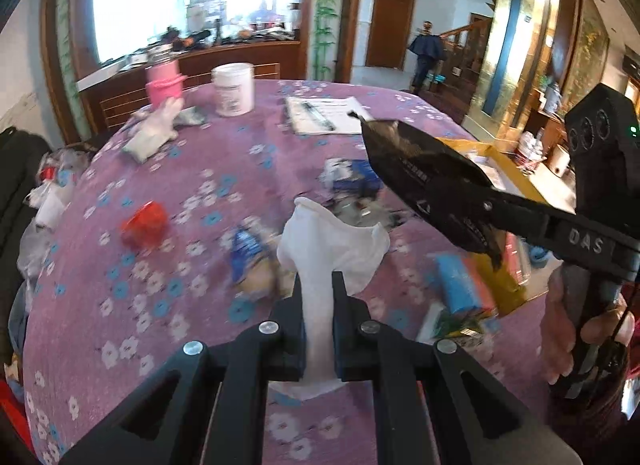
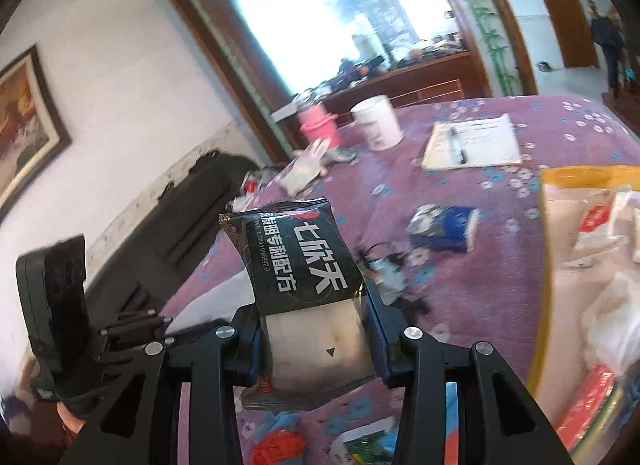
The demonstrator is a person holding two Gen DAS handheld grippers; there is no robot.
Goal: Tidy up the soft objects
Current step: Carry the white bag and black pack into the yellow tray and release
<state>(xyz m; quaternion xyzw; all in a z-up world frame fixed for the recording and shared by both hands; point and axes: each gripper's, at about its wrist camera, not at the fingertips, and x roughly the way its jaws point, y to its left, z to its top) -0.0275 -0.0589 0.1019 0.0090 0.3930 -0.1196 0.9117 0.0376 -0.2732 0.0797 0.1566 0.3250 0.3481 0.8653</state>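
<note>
My left gripper (image 1: 319, 285) is shut on a limp white tissue (image 1: 332, 241), which hangs above the purple flowered tablecloth (image 1: 120, 285). My right gripper (image 2: 316, 321) is shut on a soft black packet (image 2: 296, 265) with white lettering and a clear window at its lower end. In the left wrist view that black packet (image 1: 424, 169) sticks out up and to the left from the right gripper (image 1: 480, 209), which a hand (image 1: 560, 329) holds at the right edge. The left gripper's body (image 2: 52, 305) shows at the far left of the right wrist view.
On the table are a pink cup (image 1: 162, 83), a white jar (image 1: 234, 89), a white glove (image 1: 156, 133), a notepad with a pen (image 1: 324, 115), a red item (image 1: 144, 223) and blue packets (image 1: 356, 177). A yellow box (image 2: 580, 181) of white packs stands at the right. A person (image 1: 428, 53) stands far back.
</note>
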